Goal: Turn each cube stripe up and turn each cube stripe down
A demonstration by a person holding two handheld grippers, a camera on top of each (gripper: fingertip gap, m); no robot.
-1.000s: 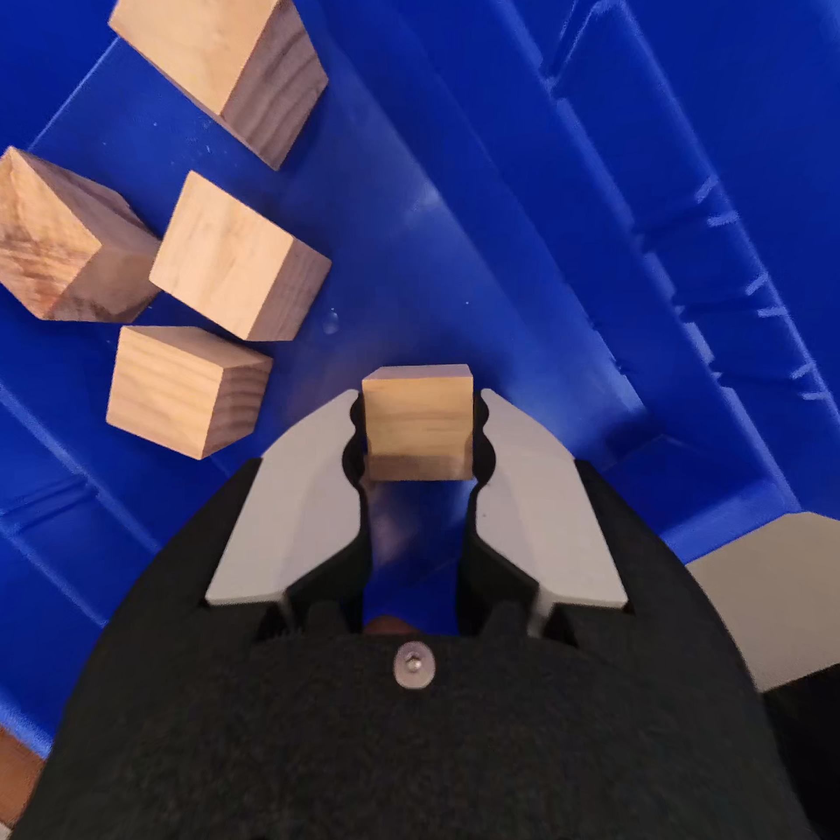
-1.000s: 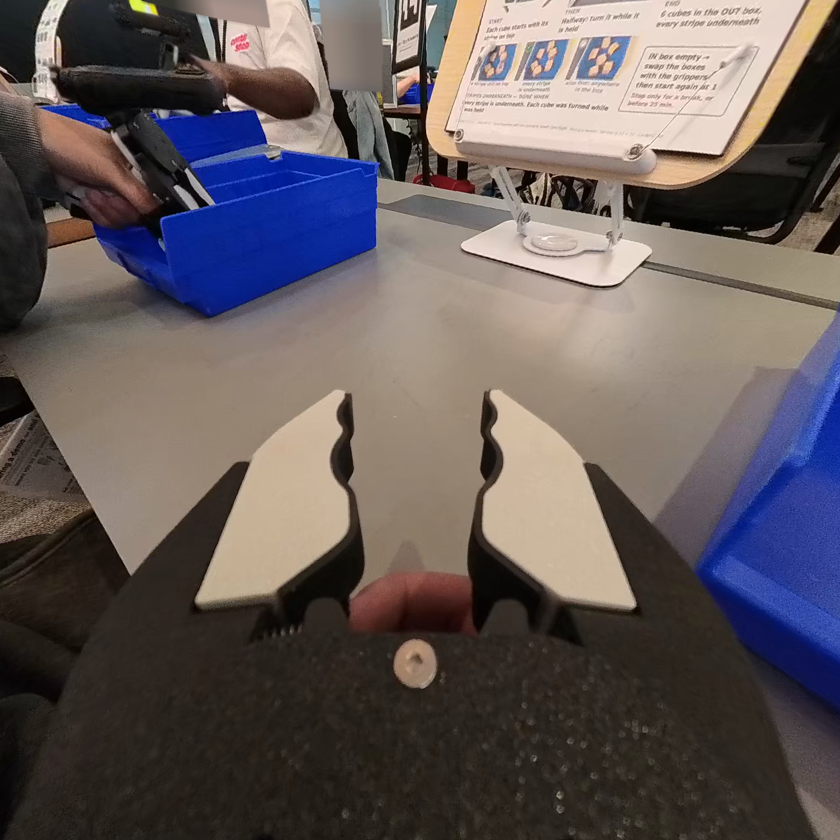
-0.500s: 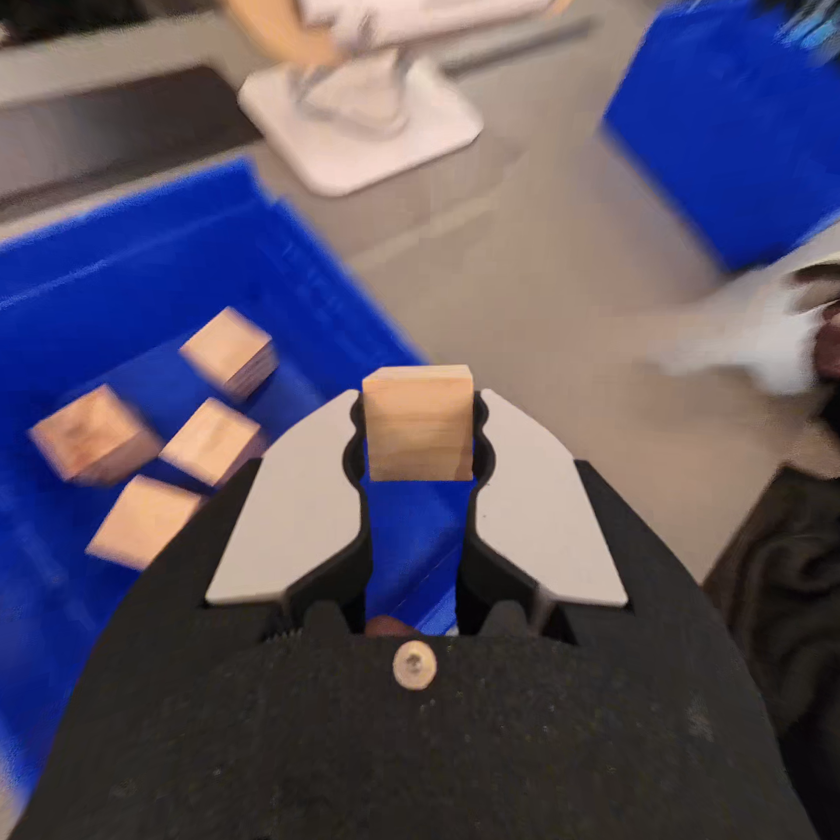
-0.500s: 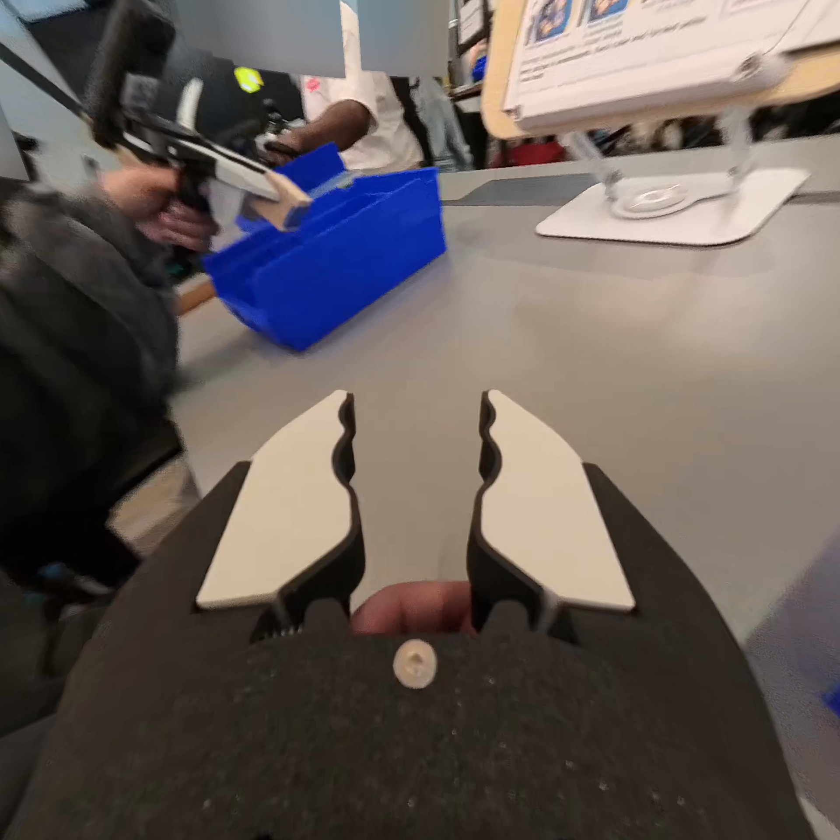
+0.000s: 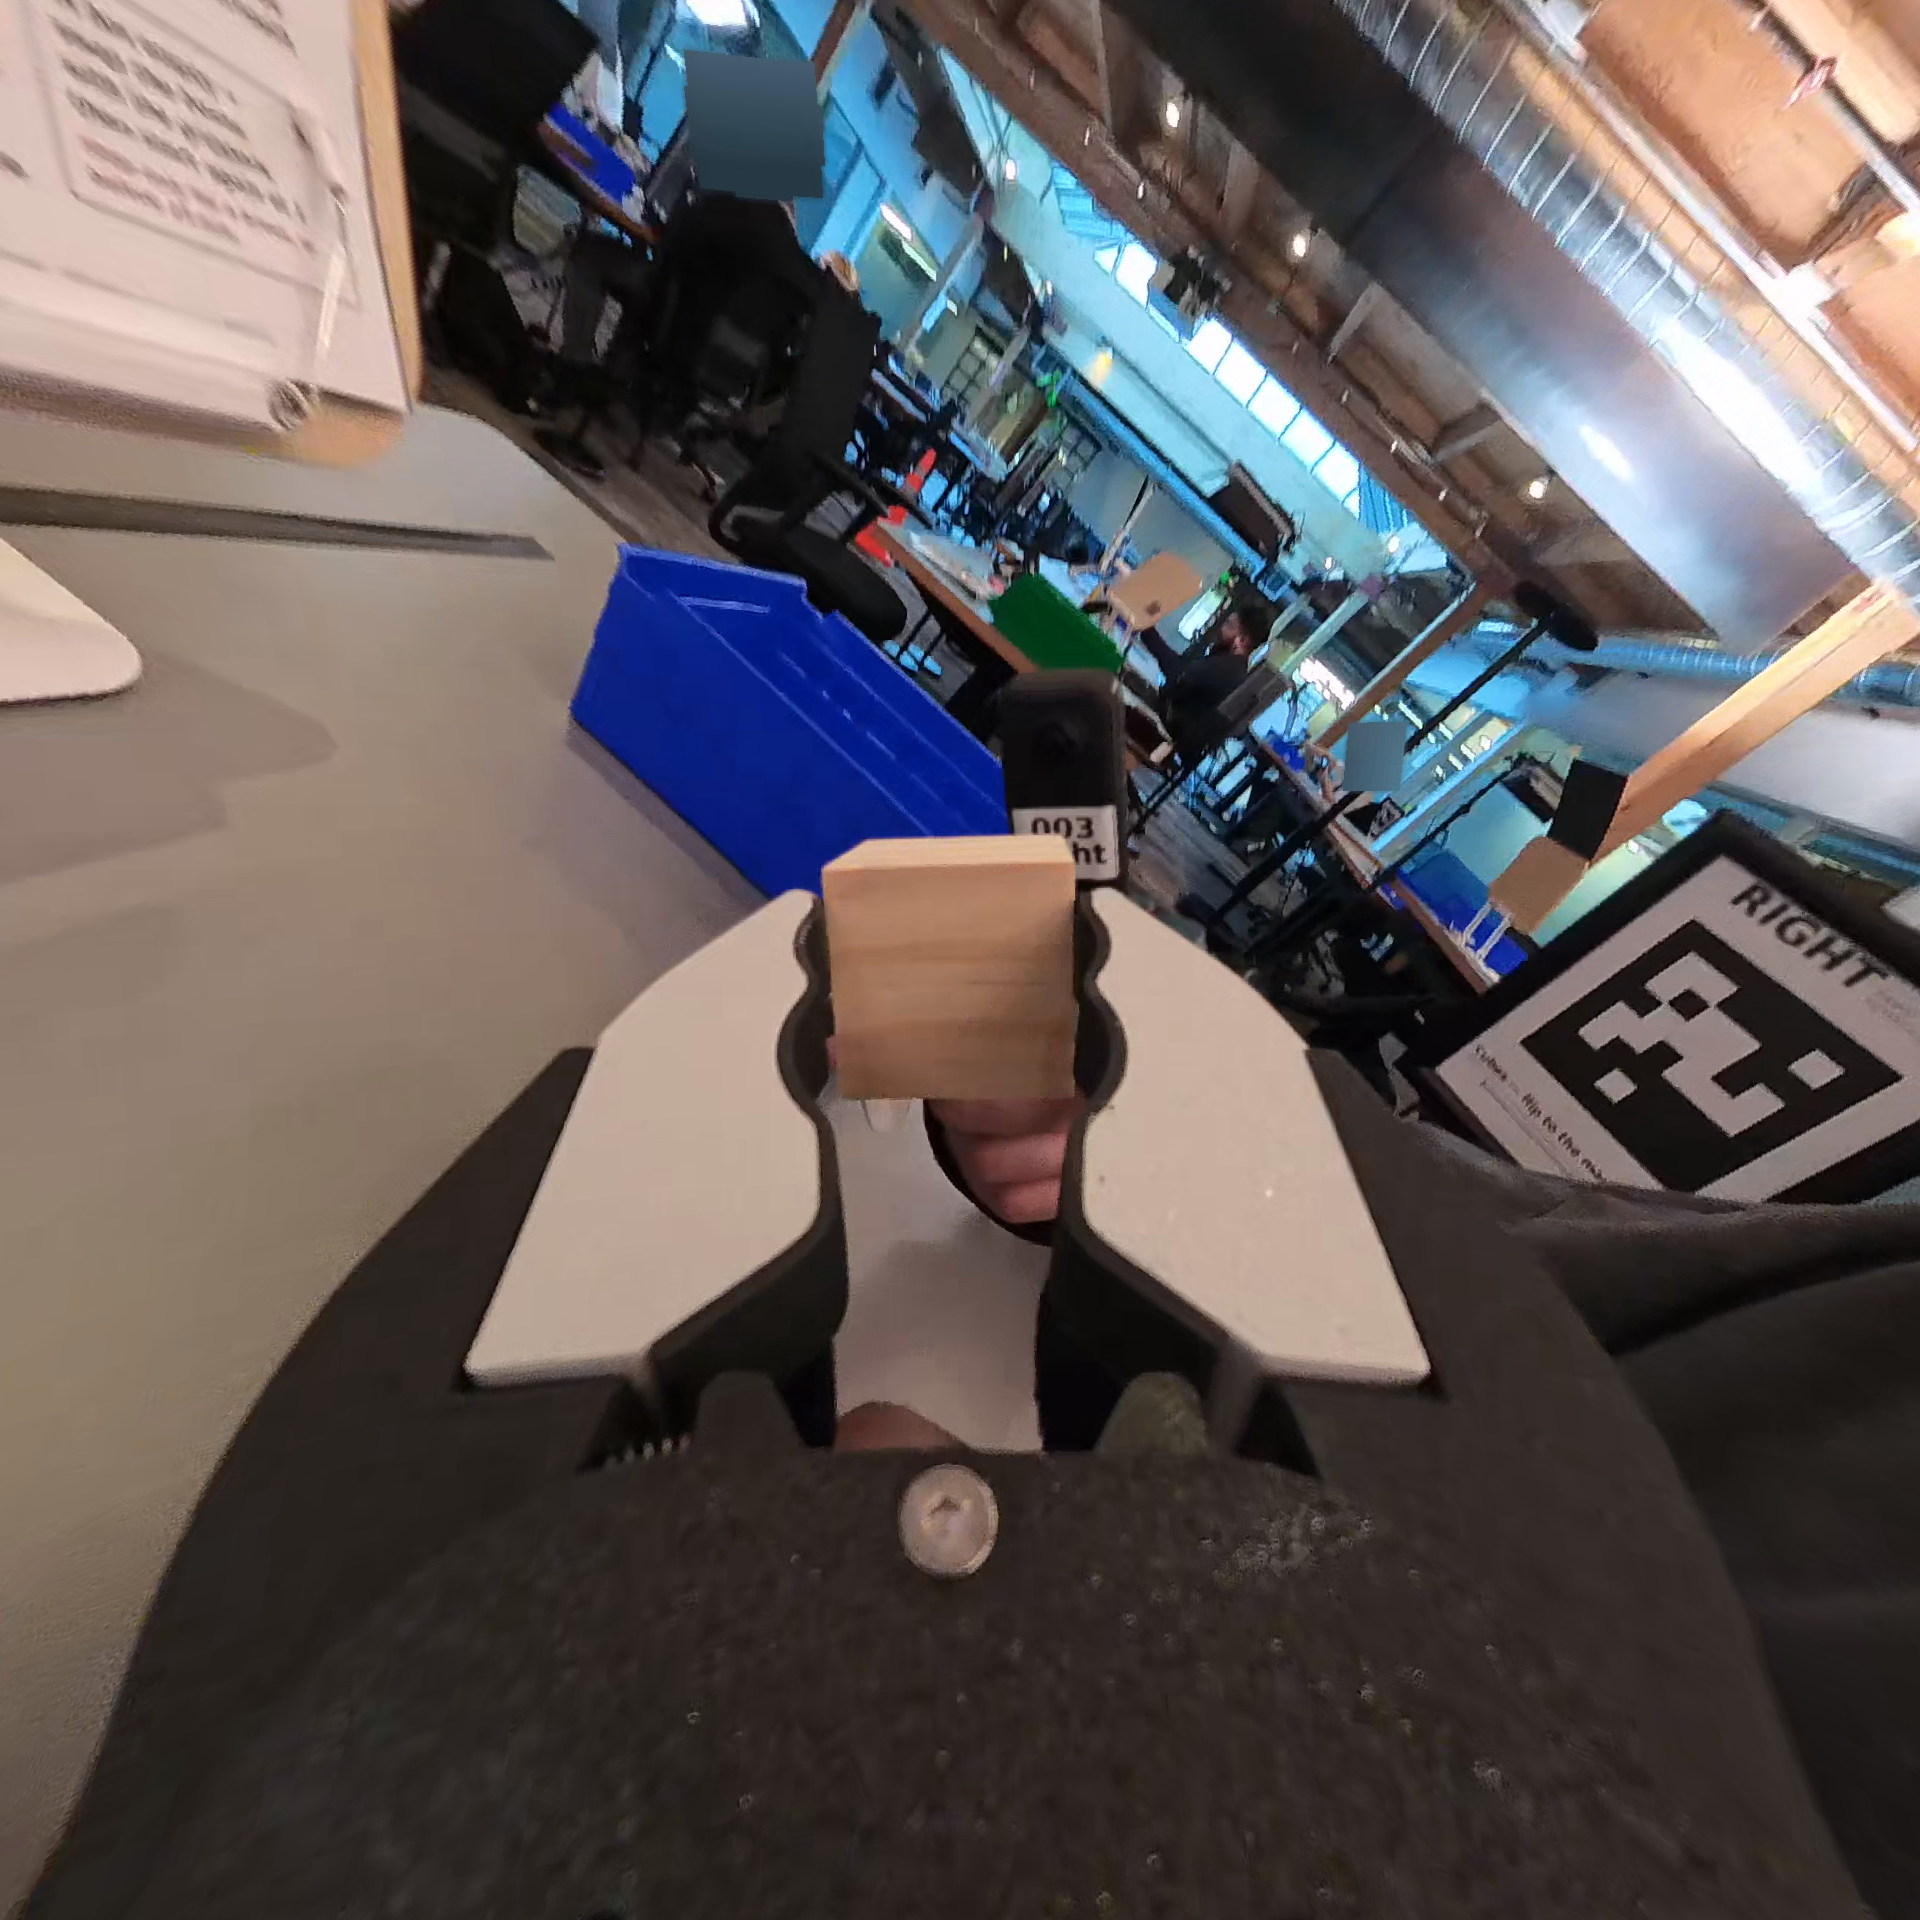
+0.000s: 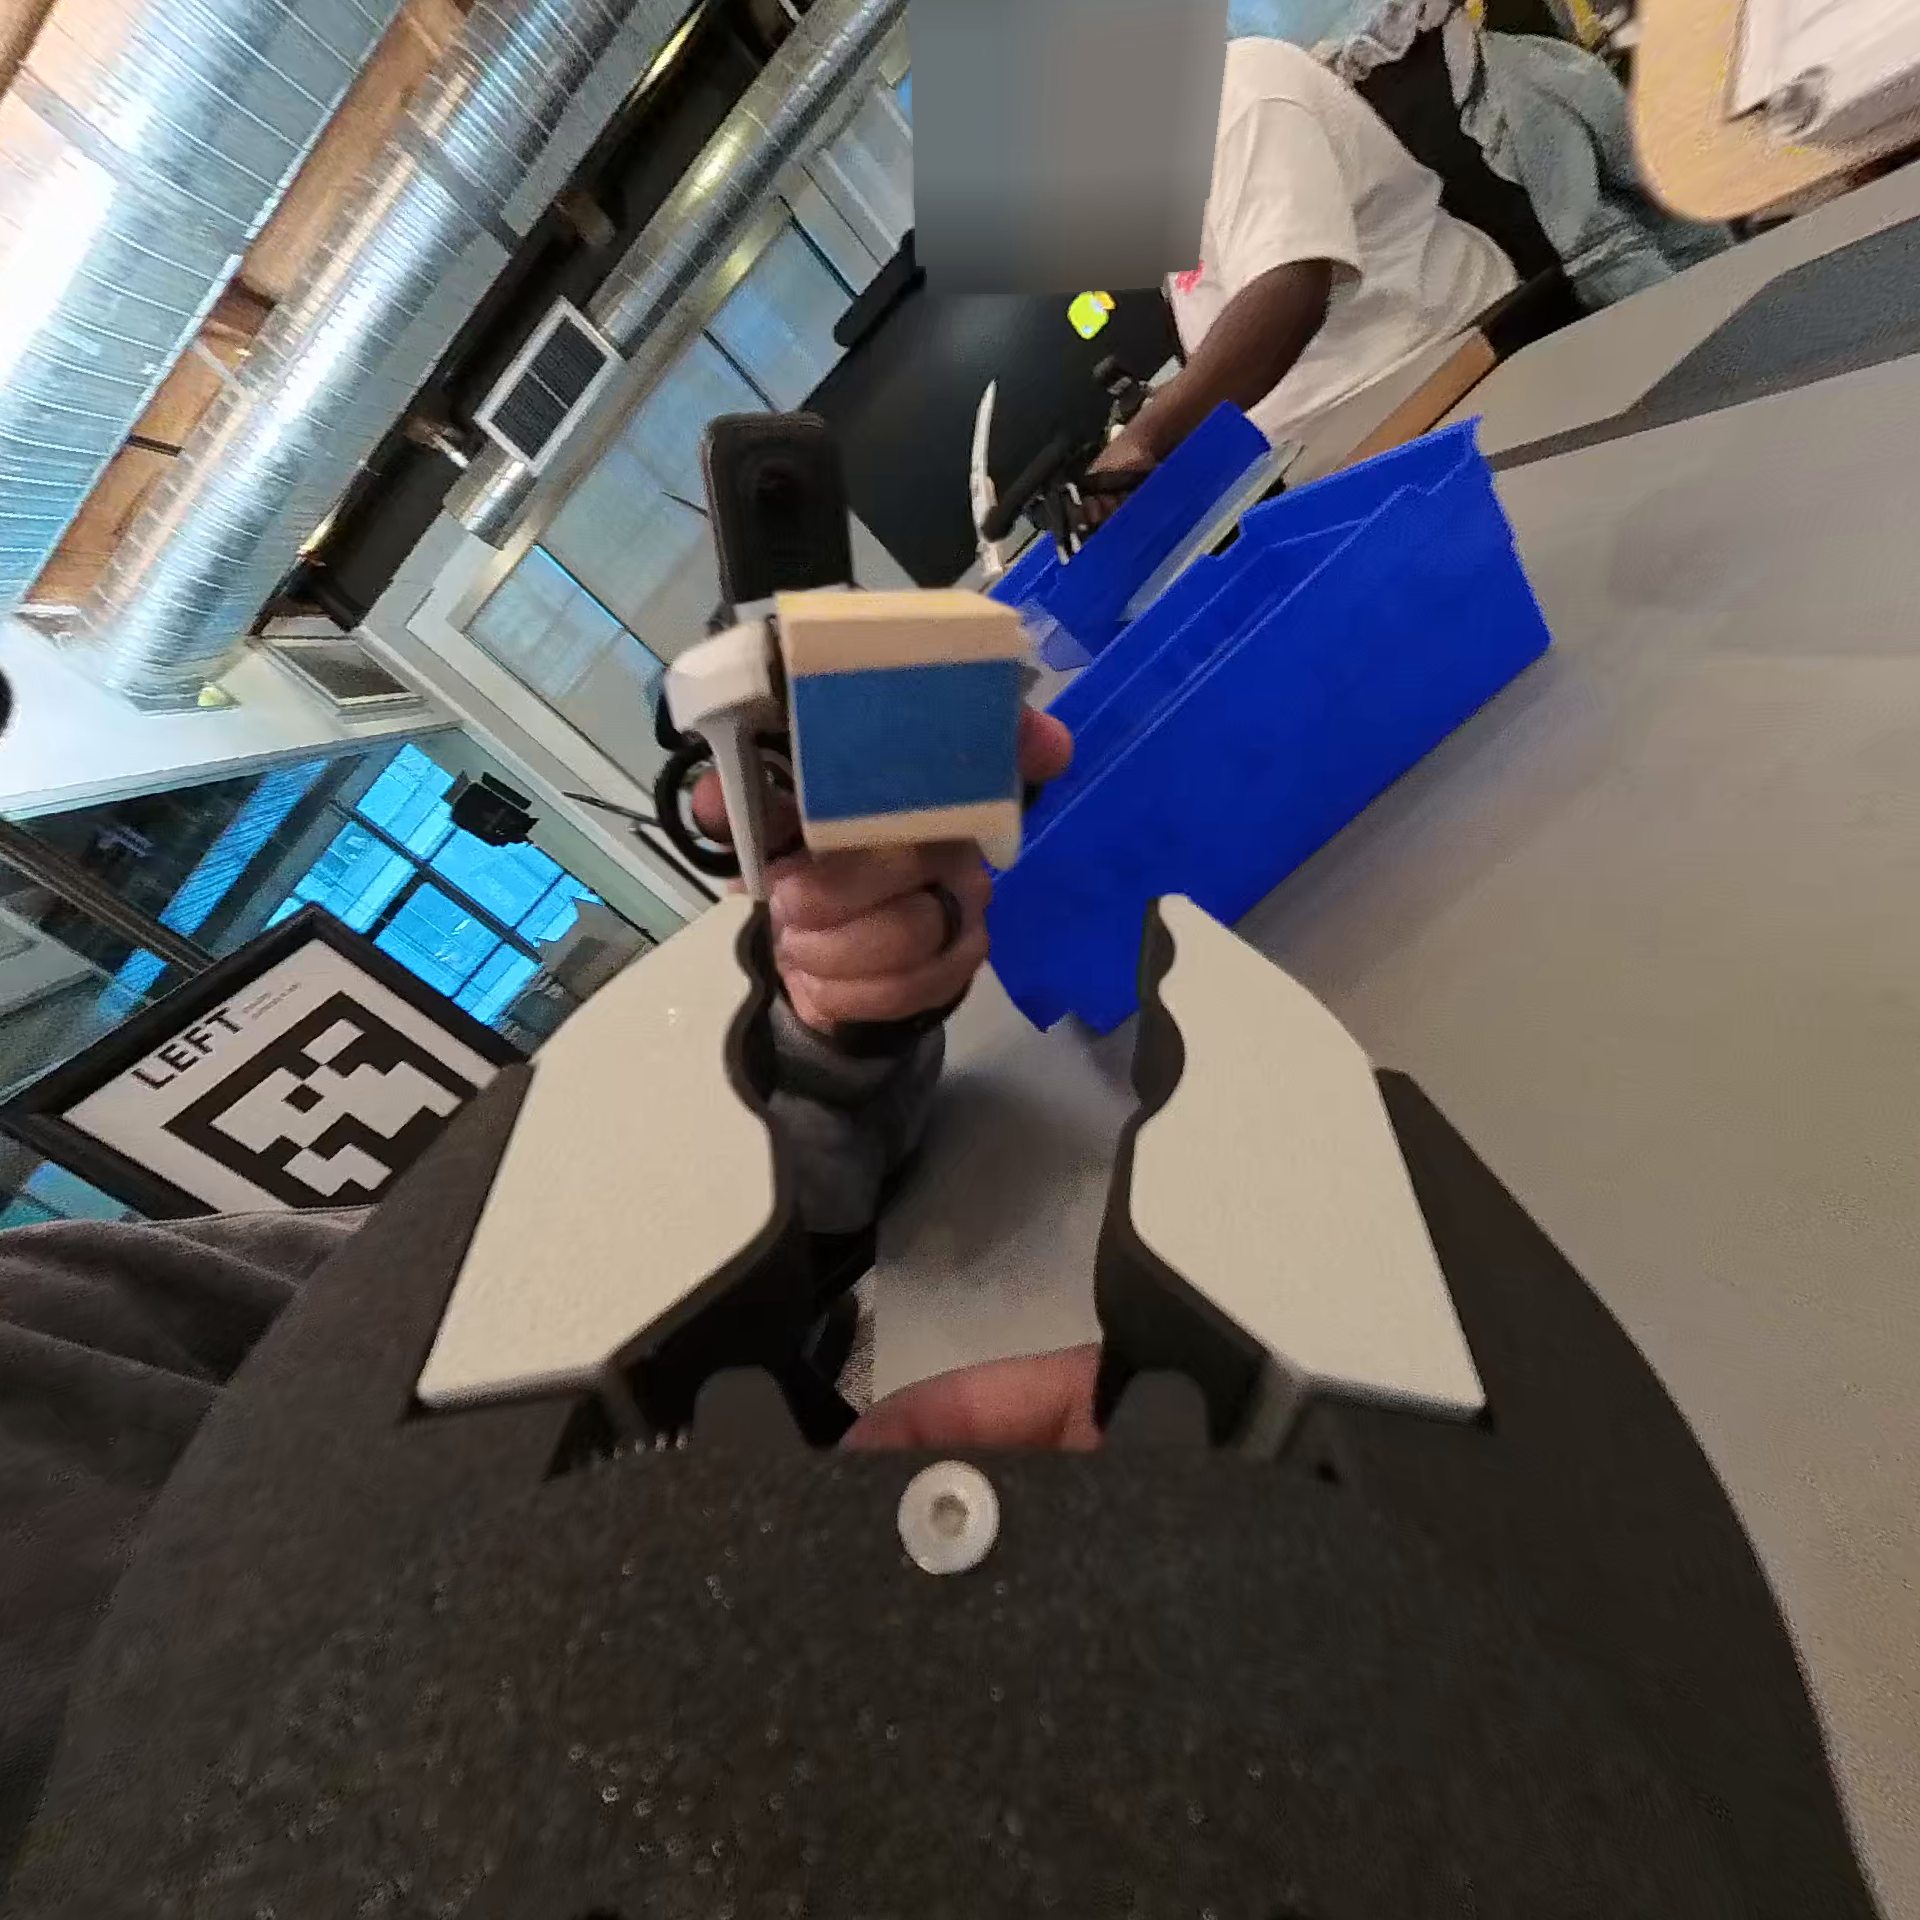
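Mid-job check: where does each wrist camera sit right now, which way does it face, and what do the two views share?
Left wrist view: on the left gripper, facing the right gripper and blue bin; own fingers clamp the cube.
Right wrist view: on the open right gripper, facing the left gripper's hand.
Shared: the cube, blue stripe toward the right camera.

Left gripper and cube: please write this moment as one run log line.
left gripper: shut on cube | cube: lifted, blue stripe faces right gripper | right gripper: open, empty | blue bin: on table
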